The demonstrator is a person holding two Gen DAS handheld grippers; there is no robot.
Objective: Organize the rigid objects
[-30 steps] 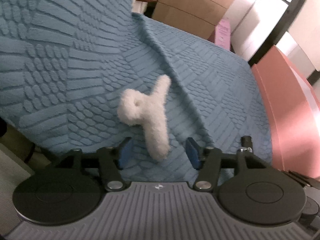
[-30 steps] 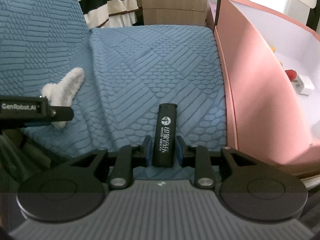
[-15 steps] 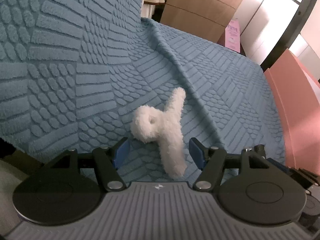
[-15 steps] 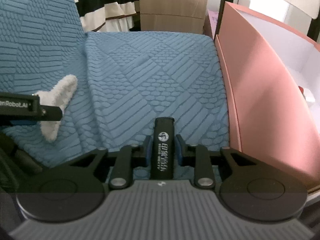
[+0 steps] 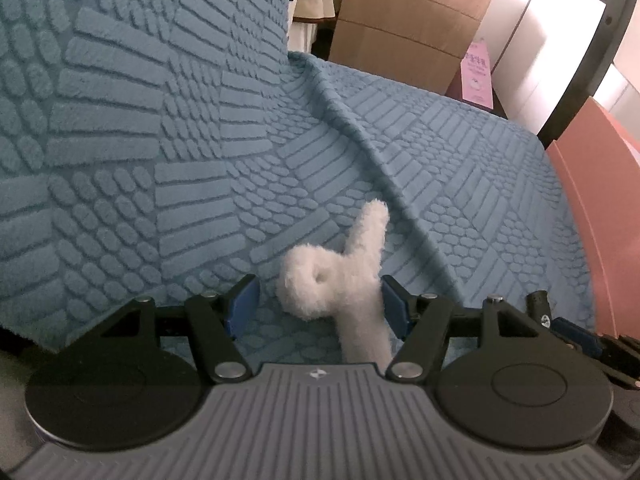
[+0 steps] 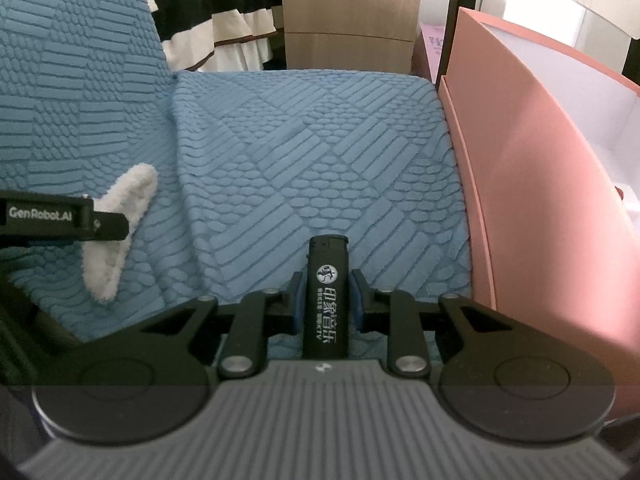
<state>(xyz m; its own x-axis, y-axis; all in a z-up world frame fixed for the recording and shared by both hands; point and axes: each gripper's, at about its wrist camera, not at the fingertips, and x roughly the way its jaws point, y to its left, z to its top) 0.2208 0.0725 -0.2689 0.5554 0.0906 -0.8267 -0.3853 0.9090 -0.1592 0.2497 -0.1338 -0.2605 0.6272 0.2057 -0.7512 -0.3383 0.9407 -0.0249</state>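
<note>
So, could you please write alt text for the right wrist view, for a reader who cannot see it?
The right hand-held gripper is shut on a black lighter with white print, above a blue textured sofa cover. An open pink box stands at the right edge; at the left, a white fluffy hair claw lies partly behind the left hand-held gripper's black finger.

The right gripper (image 6: 326,298) has its jaws closed on a black lighter (image 6: 326,292) with white print, held lengthwise between the blue pads (image 6: 297,300) above a blue textured sofa cover (image 6: 312,152). At the left, the left gripper (image 6: 64,220), marked GenRobot.AI, reaches across a fluffy white hair clip (image 6: 120,216) lying on the cover. A pink box (image 6: 532,184) with a white inside stands along the right edge. Striped fabric (image 6: 216,20) and a wooden cabinet (image 6: 352,12) show behind.
</note>
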